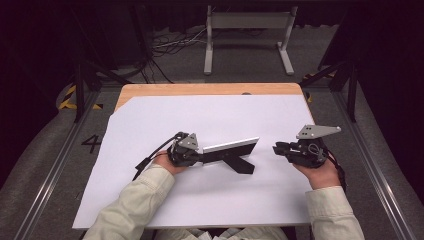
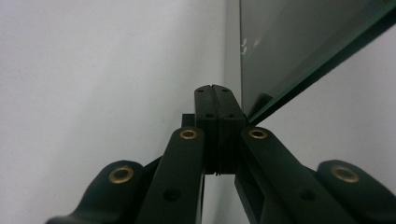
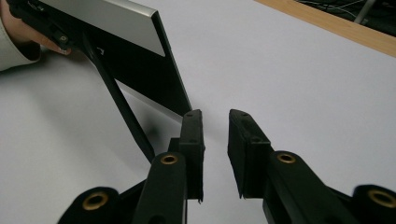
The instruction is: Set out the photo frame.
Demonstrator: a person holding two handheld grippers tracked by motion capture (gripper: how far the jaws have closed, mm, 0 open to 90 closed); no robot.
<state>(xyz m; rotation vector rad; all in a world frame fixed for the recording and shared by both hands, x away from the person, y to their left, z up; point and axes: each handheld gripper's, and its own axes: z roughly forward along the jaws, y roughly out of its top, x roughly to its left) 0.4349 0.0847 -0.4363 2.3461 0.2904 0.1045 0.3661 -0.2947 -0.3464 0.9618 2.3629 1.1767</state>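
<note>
Two hand-held grippers work over a white sheet (image 1: 200, 200) on the bench (image 1: 150, 90). From the high view, the left hand-held gripper (image 1: 200, 155) grips the near end of a picture frame (image 1: 232, 146), which stands propped on its back stand (image 1: 239, 163) at the middle of the sheet, while the right hand-held gripper (image 1: 276, 148) hovers just beside the frame's far end, not touching. In the left gripper view, the left hand-held gripper (image 2: 215, 100) has its jaws pressed together, seemingly pinching the frame's edge beside its glass (image 2: 289, 42). In the right gripper view, the right hand-held gripper (image 3: 215, 122) stands spread and empty, near the frame's corner (image 3: 180, 105). Judging by this, the frame is being steadied; next likely calls for the right to close on that corner.
</note>
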